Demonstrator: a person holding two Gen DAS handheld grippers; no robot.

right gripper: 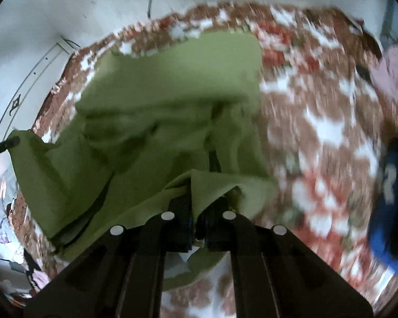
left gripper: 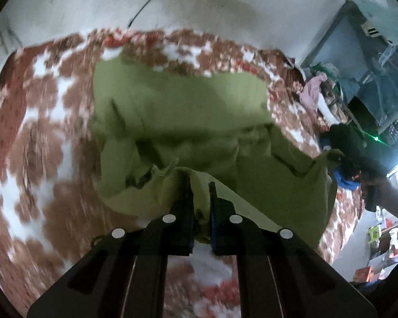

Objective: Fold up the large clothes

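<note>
Fingers (left gripper: 189,201) of both grippers pinch soft green garment (left gripper: 177,106) — rumpled, over floral bedspread (left gripper: 39,132).

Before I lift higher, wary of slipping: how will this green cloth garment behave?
Probably floppy: the green cloth garment sags between the left hand-held gripper and right hand-held gripper. Likely light, since small pinches hold it.

Dim room, heavy motion blur, fisheye edge warping, window glare right
</note>
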